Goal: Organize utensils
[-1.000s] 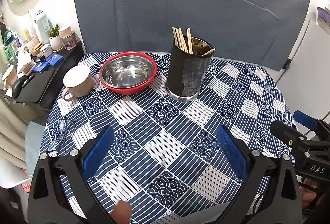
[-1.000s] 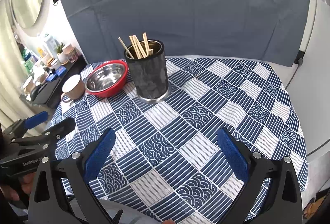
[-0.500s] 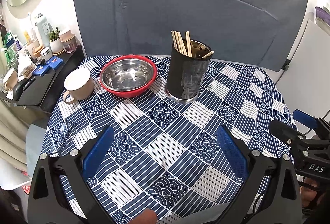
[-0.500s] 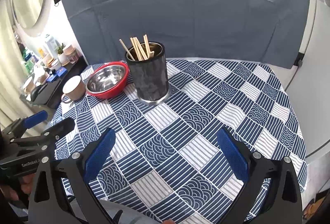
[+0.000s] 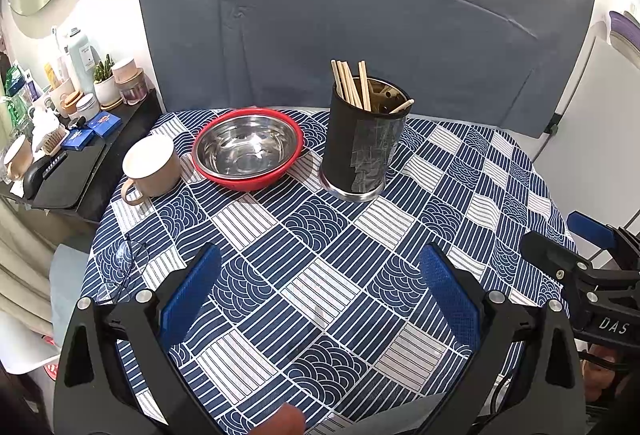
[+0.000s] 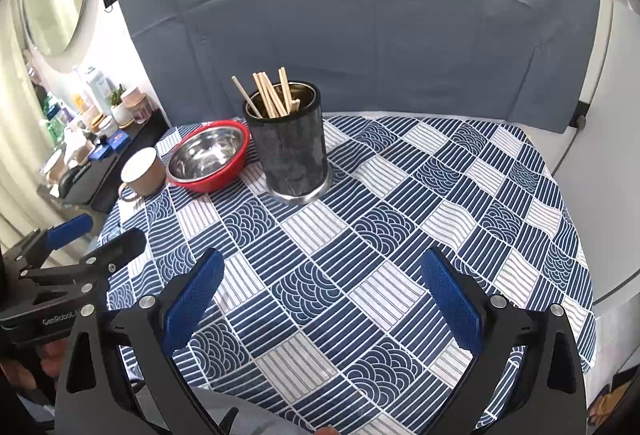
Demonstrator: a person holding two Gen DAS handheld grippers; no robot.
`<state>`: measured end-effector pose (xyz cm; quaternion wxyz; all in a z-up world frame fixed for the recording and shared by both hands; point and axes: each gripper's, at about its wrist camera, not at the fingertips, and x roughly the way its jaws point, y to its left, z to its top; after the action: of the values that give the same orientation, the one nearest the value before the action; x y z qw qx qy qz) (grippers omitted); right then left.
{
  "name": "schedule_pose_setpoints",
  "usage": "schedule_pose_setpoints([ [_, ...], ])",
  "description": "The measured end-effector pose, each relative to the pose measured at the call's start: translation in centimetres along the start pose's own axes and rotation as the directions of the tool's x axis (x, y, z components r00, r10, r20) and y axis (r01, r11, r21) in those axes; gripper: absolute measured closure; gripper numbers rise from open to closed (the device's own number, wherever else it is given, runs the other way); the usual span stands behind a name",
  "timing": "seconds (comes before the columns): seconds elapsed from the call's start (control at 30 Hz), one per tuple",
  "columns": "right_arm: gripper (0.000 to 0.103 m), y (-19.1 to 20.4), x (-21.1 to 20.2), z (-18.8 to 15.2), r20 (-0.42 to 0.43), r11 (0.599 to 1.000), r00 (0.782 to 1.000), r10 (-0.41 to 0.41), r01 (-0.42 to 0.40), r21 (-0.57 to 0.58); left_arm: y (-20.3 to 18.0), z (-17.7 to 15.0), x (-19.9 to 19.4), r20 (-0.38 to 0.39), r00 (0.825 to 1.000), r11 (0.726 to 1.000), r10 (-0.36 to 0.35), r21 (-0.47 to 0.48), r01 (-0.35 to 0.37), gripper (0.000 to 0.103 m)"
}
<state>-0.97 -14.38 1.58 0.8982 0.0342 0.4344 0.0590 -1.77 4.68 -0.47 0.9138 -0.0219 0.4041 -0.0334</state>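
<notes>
Chopsticks (image 5: pixel 352 85): wooden, a loose bundle standing tips-up in the black holder (image 5: pixel 362 151), leaning against its left rim; one lies across the right rim.

Left gripper (image 5: pixel 320 287): jaws wide open, blue pads facing each other, nothing between them; held above the near part of the table (image 5: pixel 460 195), well apart from the holder.

Right gripper (image 6: pixel 320 291): jaws likewise spread and empty, over the near table edge. Each gripper shows at the side of the other's view.

Black holder: cylindrical, steel base ring, upright near the table's far middle.

Bowl (image 5: pixel 248 151): steel inside, red outside, empty, just left of the holder.

Mug (image 5: pixel 150 169): beige, white inside, handle toward the viewer, just left of the bowl at the table edge.

Eyeglasses (image 5: pixel 122 271): thin-framed, lying at the near left edge.

Tablecloth (image 6: pixel 440 215): navy and white patchwork, covering the round table.

Backdrop (image 5: pixel 360 19): grey cloth behind.

Side shelf (image 5: pixel 80 171): black, cluttered with jars and bottles, left of the table.
</notes>
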Motion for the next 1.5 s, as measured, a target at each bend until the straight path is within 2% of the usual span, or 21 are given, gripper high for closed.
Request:
schedule_pose_setpoints([
  [0.23,0.008,0.51,0.21,0.21,0.001,1.000,1.000,-0.004,0.004,-0.003,0.45,0.06,0.34,-0.006,1.000,1.000,-0.008,-0.012,0.008,0.006],
  [0.4,0.008,0.58,0.35,0.30,-0.002,1.000,1.000,-0.006,0.006,0.004,0.40,-0.04,0.23,0.006,0.999,0.999,-0.045,-0.004,0.045,0.006],
  [0.57,0.008,0.70,0.53,0.28,-0.002,1.000,1.000,-0.006,0.006,0.005,0.10,0.15,-0.05,0.026,0.999,0.999,-0.036,0.018,0.035,0.006],
  [1.5,0.008,0.60,0.67,0.34,-0.007,1.000,1.000,-0.007,0.007,0.009,0.01,0.14,0.34,0.003,1.000,0.999,-0.017,0.034,0.017,0.006],
])
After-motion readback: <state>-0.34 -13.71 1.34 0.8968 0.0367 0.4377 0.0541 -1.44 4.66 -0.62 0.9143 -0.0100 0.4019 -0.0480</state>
